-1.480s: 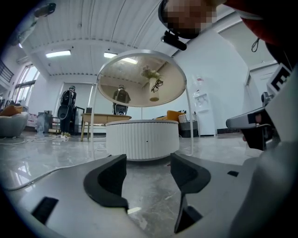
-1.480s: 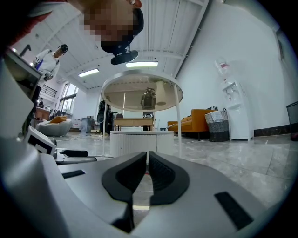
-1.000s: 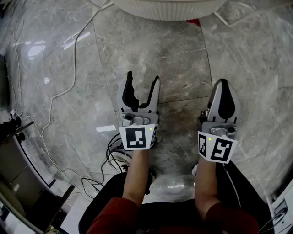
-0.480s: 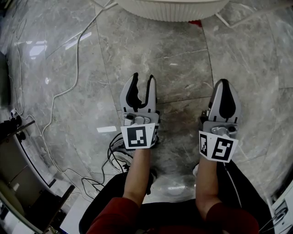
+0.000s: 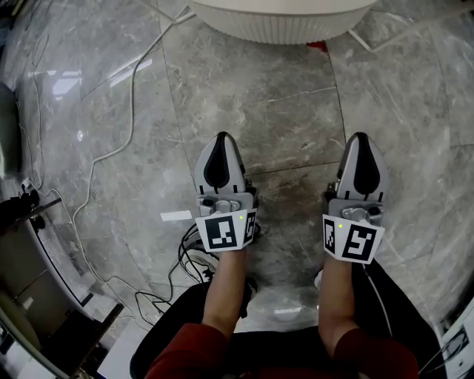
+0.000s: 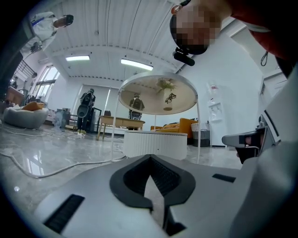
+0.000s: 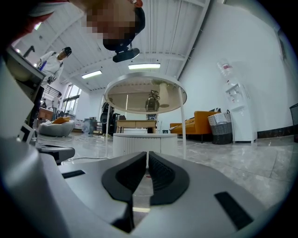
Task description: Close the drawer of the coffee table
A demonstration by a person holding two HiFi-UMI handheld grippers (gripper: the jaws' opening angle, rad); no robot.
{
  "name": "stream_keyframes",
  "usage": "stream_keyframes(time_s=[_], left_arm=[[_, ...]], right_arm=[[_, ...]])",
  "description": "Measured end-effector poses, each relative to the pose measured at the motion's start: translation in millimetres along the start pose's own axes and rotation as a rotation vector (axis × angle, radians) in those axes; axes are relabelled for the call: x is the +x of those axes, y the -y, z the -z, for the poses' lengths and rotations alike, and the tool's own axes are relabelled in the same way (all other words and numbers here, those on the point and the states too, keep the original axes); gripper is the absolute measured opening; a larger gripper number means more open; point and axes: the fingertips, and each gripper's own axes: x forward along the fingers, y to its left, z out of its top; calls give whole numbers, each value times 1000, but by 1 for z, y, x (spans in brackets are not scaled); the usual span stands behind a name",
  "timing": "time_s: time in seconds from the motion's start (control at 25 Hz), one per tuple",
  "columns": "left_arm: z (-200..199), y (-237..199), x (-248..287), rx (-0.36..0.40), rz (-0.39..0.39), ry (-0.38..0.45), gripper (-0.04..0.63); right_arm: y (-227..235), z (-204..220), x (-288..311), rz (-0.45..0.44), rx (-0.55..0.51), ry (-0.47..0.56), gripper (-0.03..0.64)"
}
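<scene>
The coffee table is round, with a white ribbed base [image 5: 281, 18] at the top edge of the head view. In the left gripper view that base [image 6: 156, 144] stands ahead under a glass top [image 6: 158, 95]. No open drawer shows on it from here. My left gripper [image 5: 221, 138] hovers level above the marble floor, well short of the table. Its jaws have just been closing and are now shut with nothing between them. My right gripper [image 5: 359, 138] is level beside it, also shut and empty. The base [image 7: 144, 143] lies straight ahead in the right gripper view.
White cables [image 5: 111, 148] trail over the grey marble floor at left, near a black stand [image 5: 29, 244]. A small red thing [image 5: 315, 46] lies by the table's base. Farther off are an orange sofa [image 7: 200, 122], a water dispenser [image 7: 237, 116] and a wooden table [image 6: 118, 123].
The left gripper's jaws went from wide open to shut, with nothing caught between them. The right gripper stayed shut and still.
</scene>
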Motion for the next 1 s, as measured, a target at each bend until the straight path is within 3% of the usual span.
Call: stream_keyframes(time_s=[0.2,0.48,0.6,0.68,0.76,1.0], left_arm=[[-43,-6,3,40,-4,4,13],[-186,-10,-15,77,-23,46,14],[-252,-7,-33,98,1,0,14],[-295,-7,-49,71,5,-42,14],[-336,-11,-66,47,-2,-79,14],[-472,-28,-96,78,-44,-119,14]], right_arm=[[-13,-33,14,-19,-56,26,25],[-41,-160,7,-46,-28,4,25],[-54,-228,-2,-73,-34,-37,25],[-60,-282,-6,-103,-34,-55,25],[-63,-339,-9,-136,-42,-67,25],[-78,-492,-2,-226,-86,-69,25]])
